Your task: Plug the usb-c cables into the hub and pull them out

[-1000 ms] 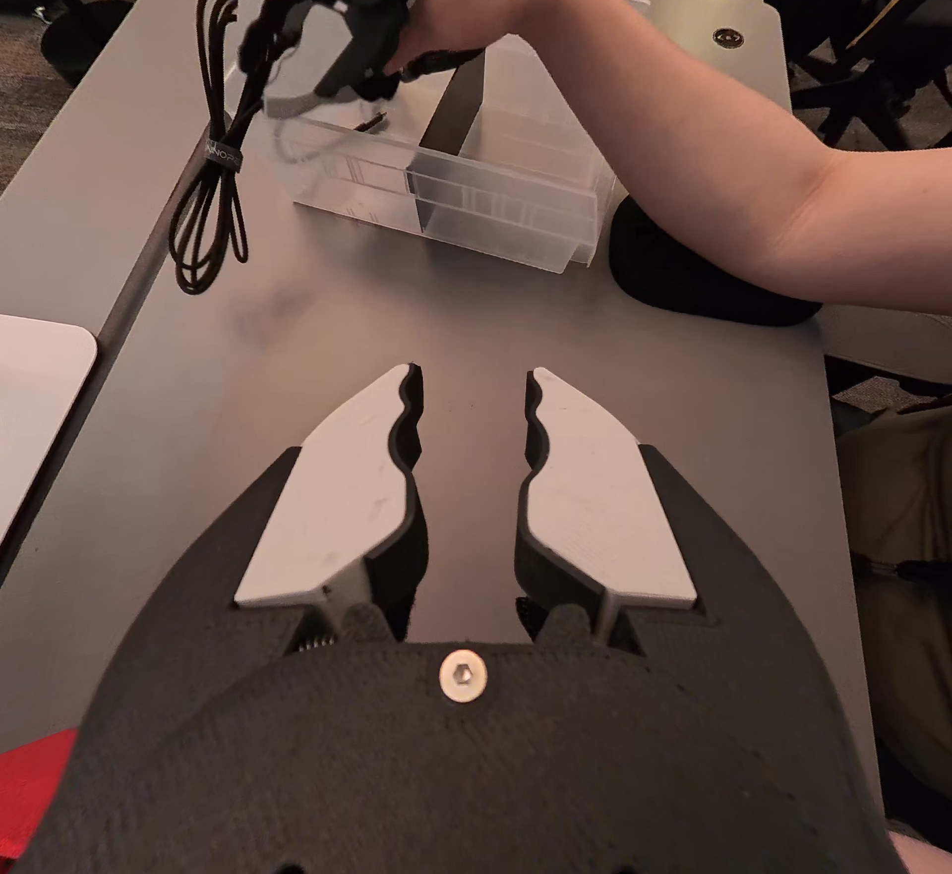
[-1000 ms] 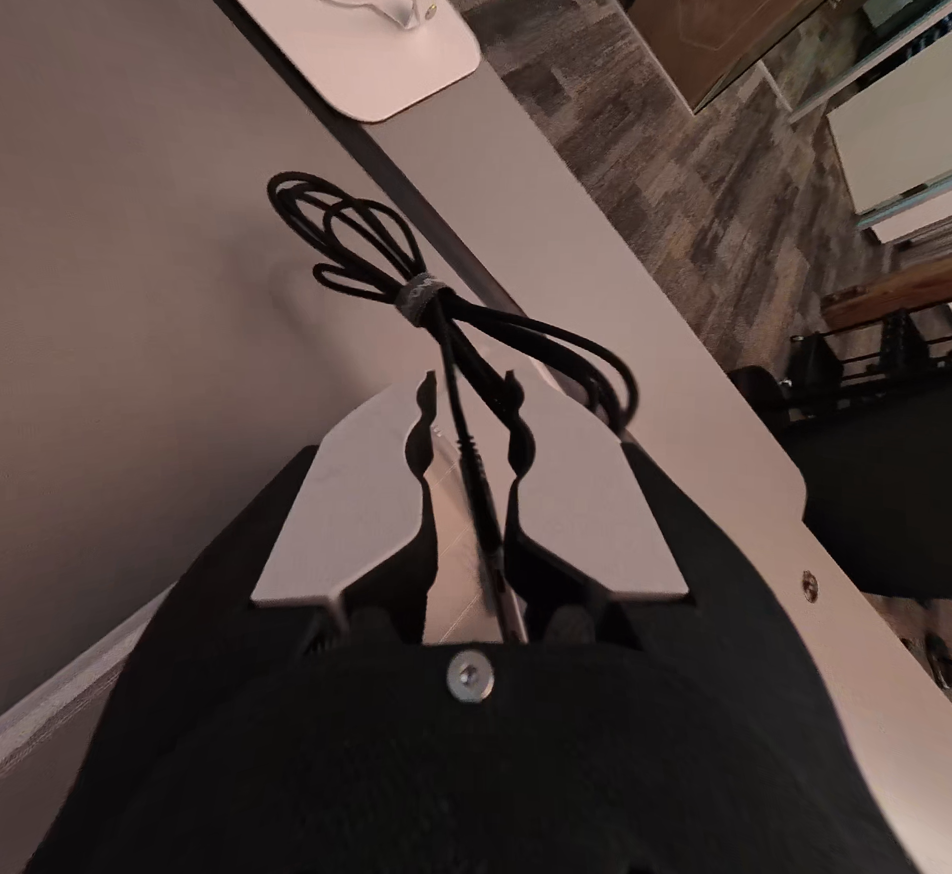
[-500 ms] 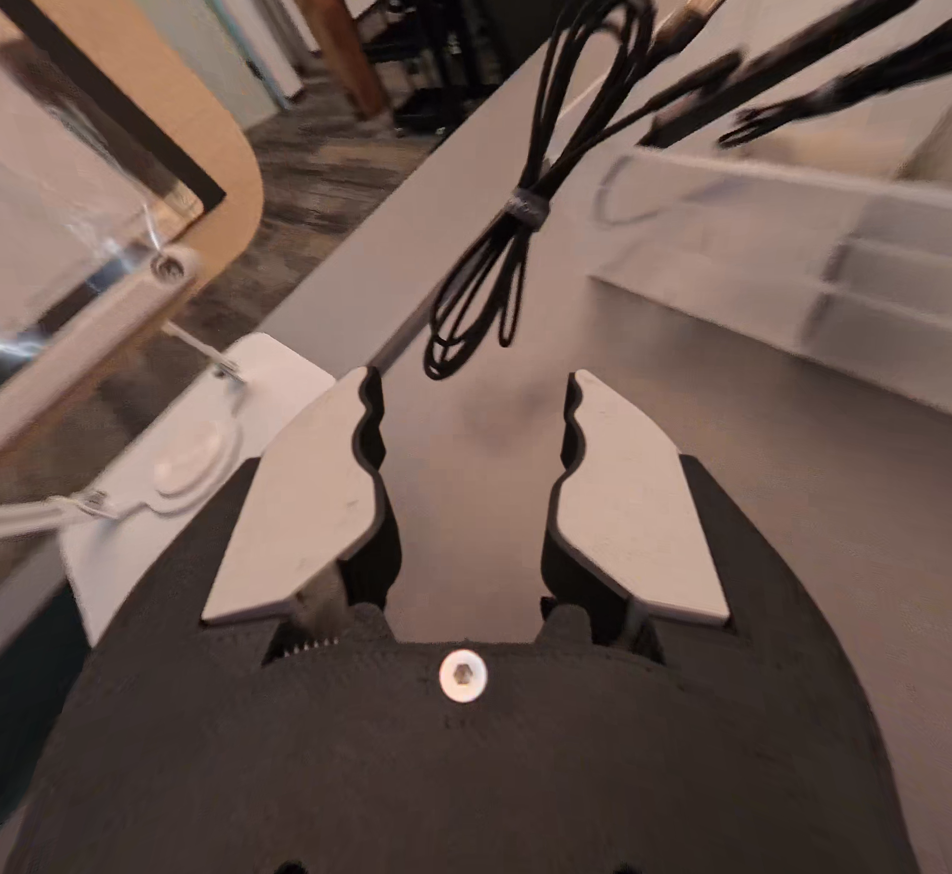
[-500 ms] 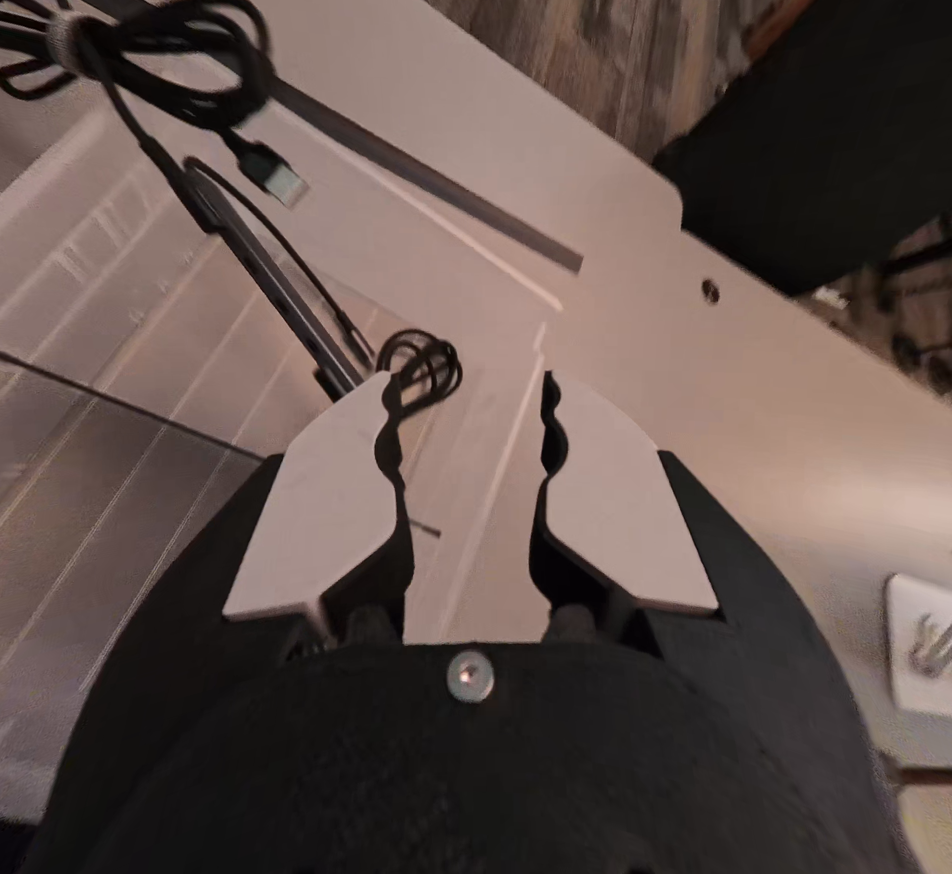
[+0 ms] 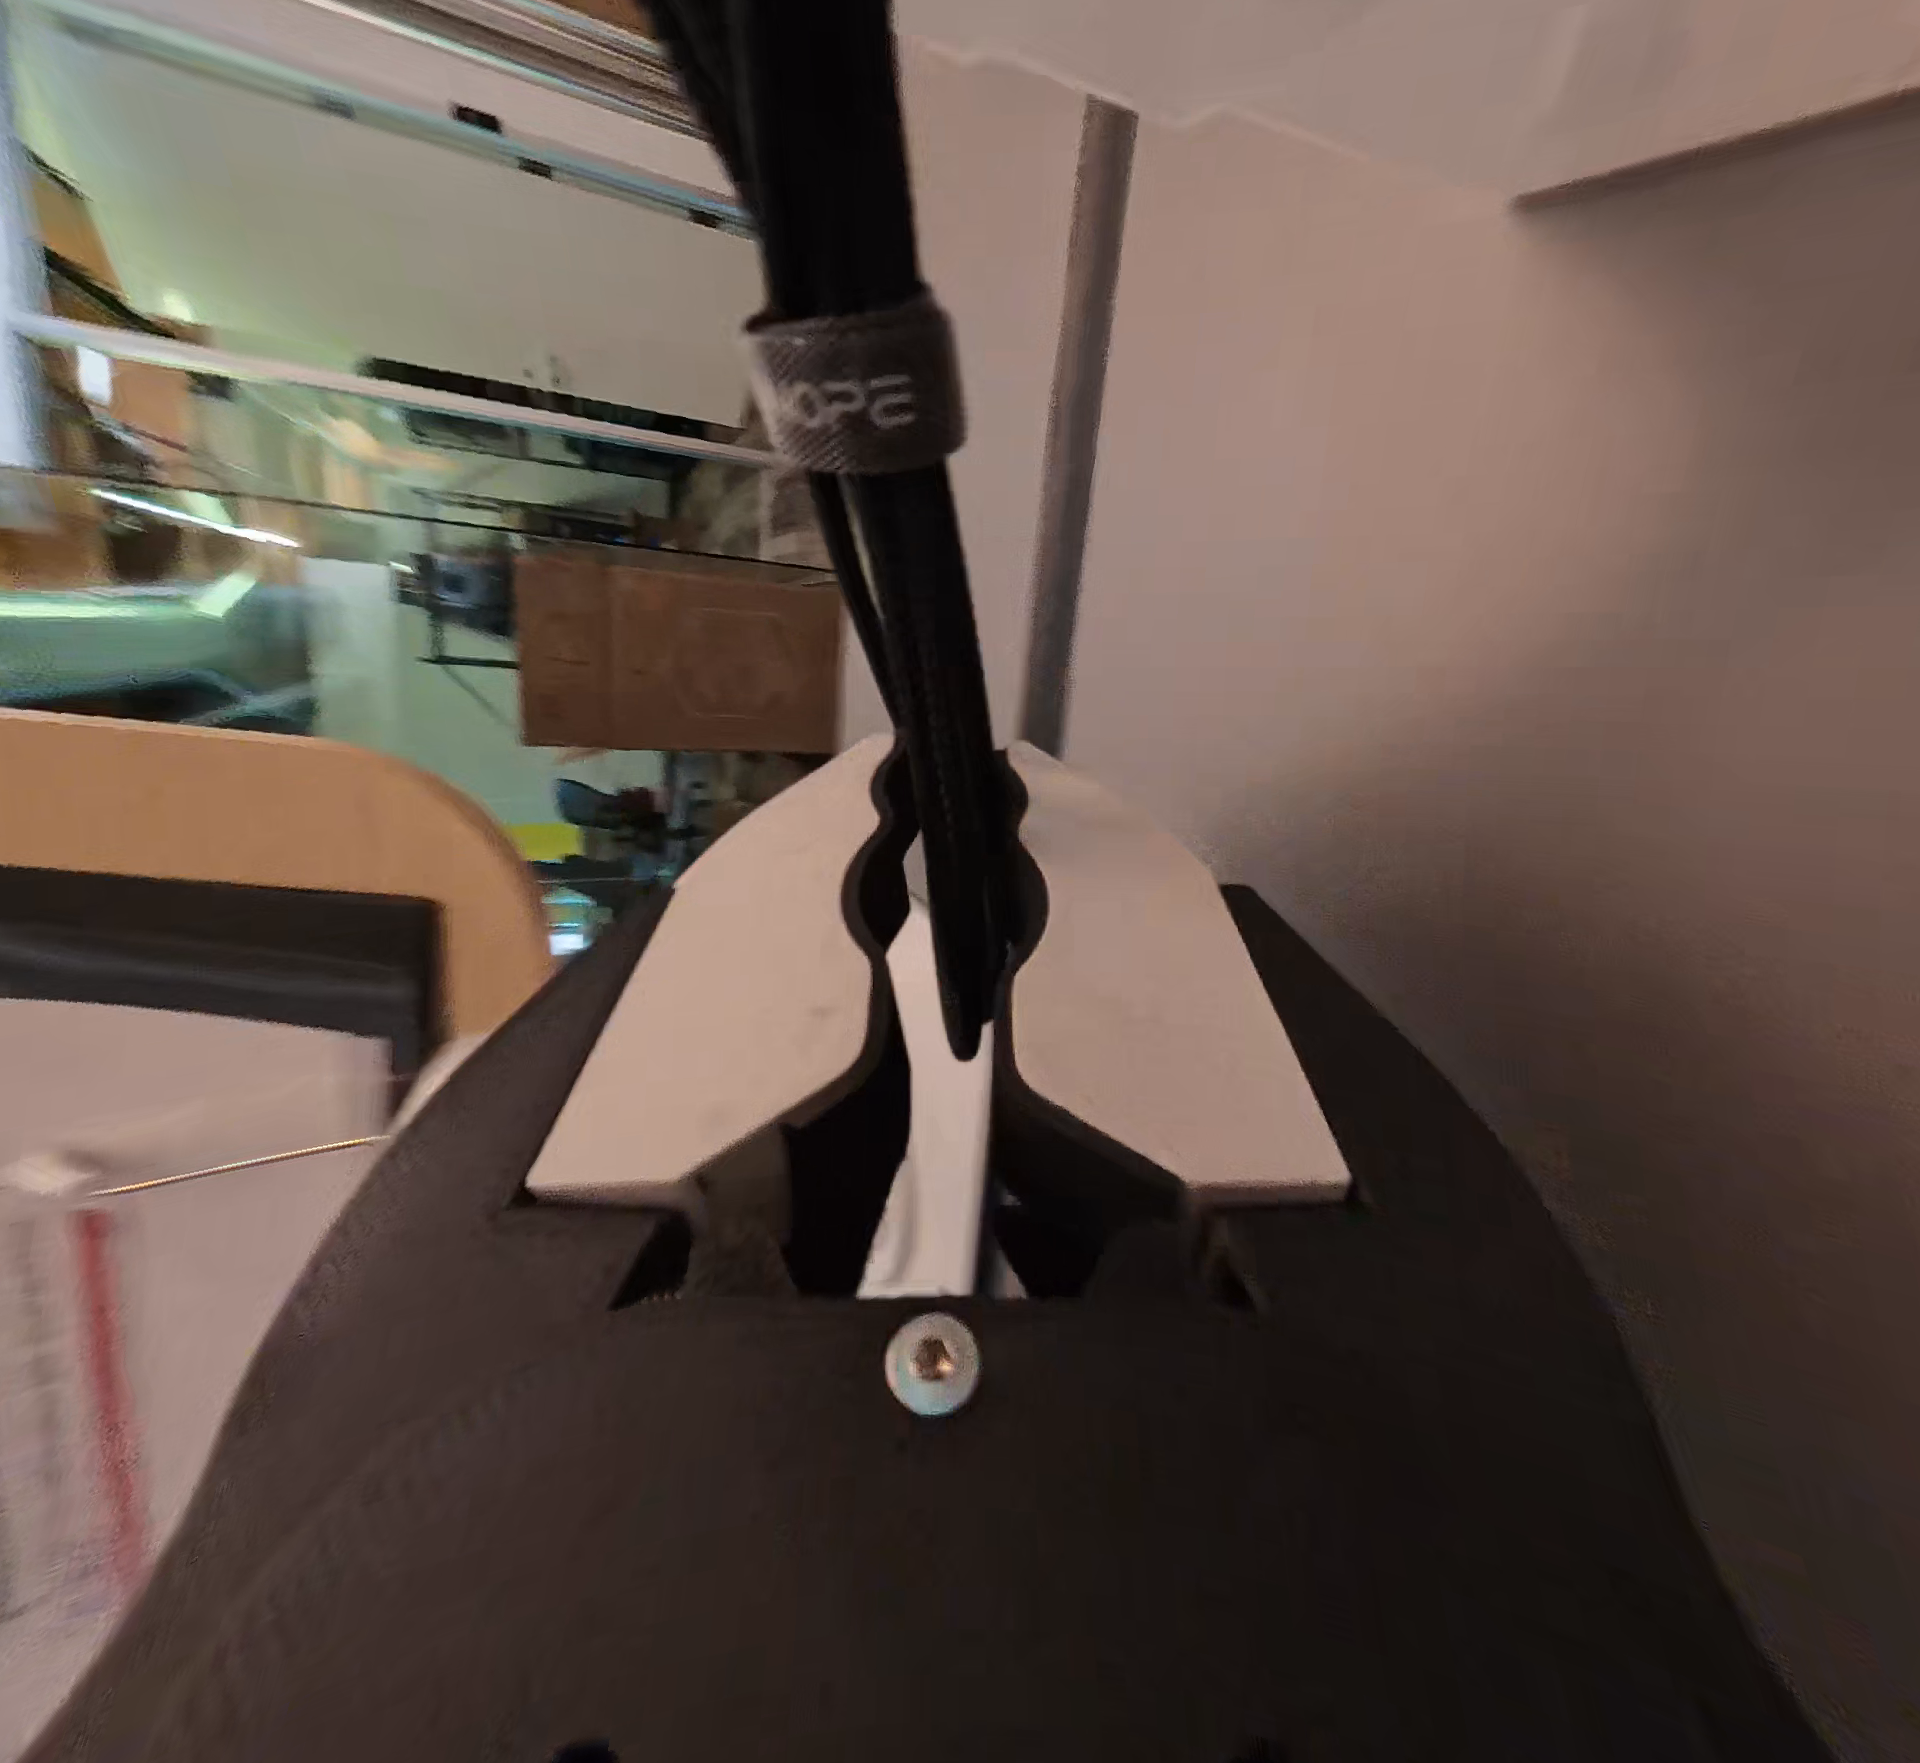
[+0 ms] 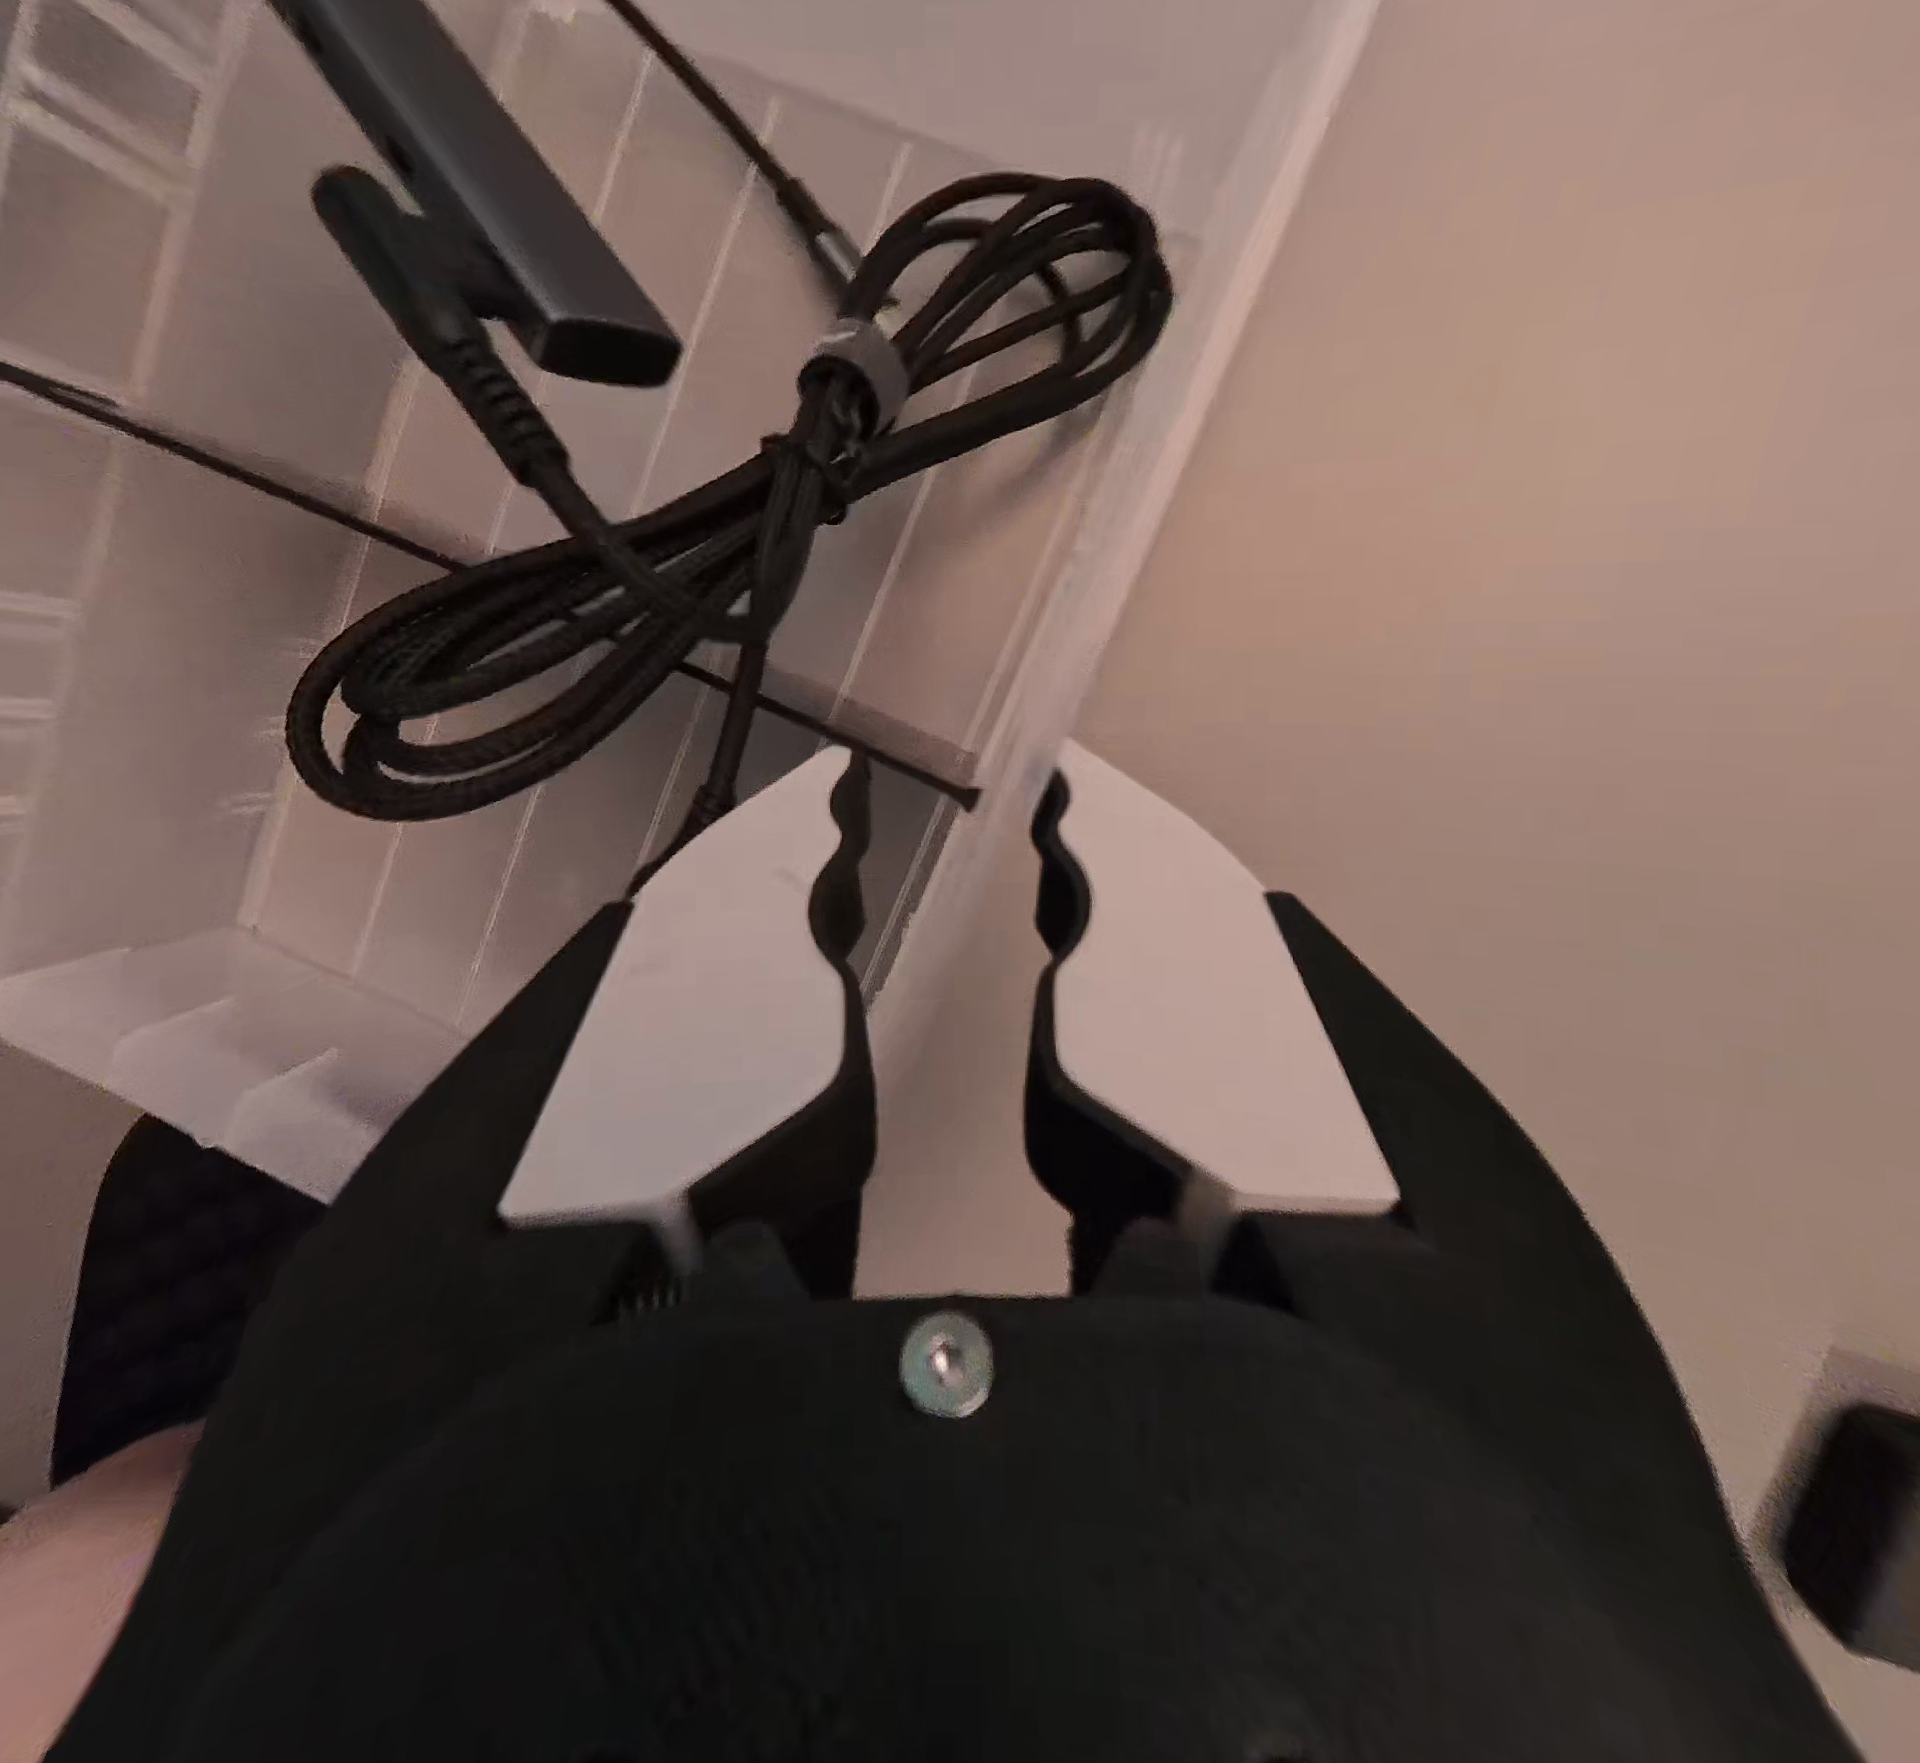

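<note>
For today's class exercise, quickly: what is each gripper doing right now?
Left gripper: closed on the bundled black cable.
Right gripper: open, holding nothing.

In our right wrist view, the slim dark rectangular hub (image 6: 447,144) sits at eleven o'clock inside the clear plastic divided bin (image 6: 1049,570); the coiled black braided cable (image 6: 665,570) lies at twelve o'clock in that bin, just beside the hub.

A pale grey table (image 6: 1558,466) carries a clear plastic bin (image 6: 1226,342) and a small black block (image 6: 1849,1547).
</note>
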